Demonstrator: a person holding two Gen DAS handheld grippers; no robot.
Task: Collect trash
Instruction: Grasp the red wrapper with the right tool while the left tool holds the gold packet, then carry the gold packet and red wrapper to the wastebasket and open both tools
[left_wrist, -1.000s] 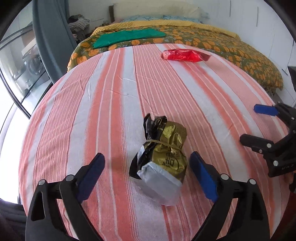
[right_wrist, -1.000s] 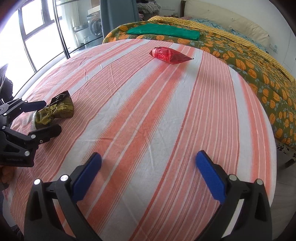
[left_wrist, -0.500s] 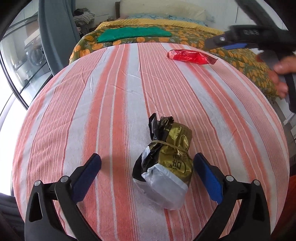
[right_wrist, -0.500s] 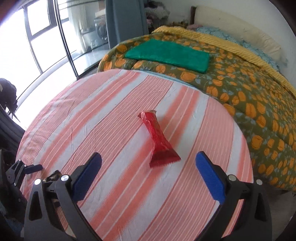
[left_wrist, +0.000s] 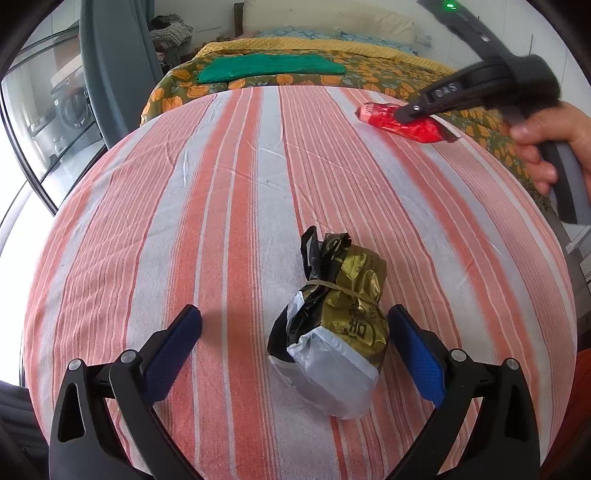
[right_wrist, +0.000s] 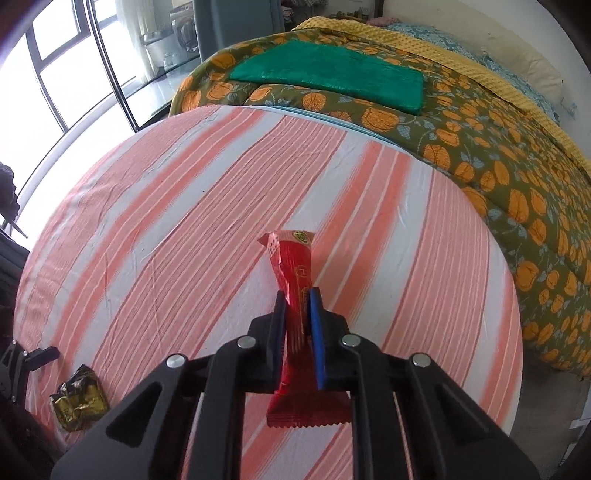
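A red snack wrapper (right_wrist: 295, 273) lies on the striped cloth, and my right gripper (right_wrist: 298, 295) is shut on its middle, blue pads squeezing it from both sides. From the left wrist view the same red wrapper (left_wrist: 402, 123) shows at the far right under the right gripper's black fingers, held by a hand (left_wrist: 546, 140). A crumpled gold, black and white packet (left_wrist: 336, 325) tied with a rubber band rests between the spread fingers of my left gripper (left_wrist: 295, 332), which is open and not touching it. The gold packet (right_wrist: 79, 402) also appears low left in the right wrist view.
The striped cloth (left_wrist: 221, 184) covers a mattress with edges falling away left and right. Behind it lies a floral quilt (right_wrist: 480, 147) with a folded green cloth (right_wrist: 328, 74). Glass doors (right_wrist: 74, 74) and a grey chair back (left_wrist: 114, 62) stand at the left.
My right gripper travelled across the cloth to the red wrapper and shut on its middle. The left gripper stayed open around the gold packet.
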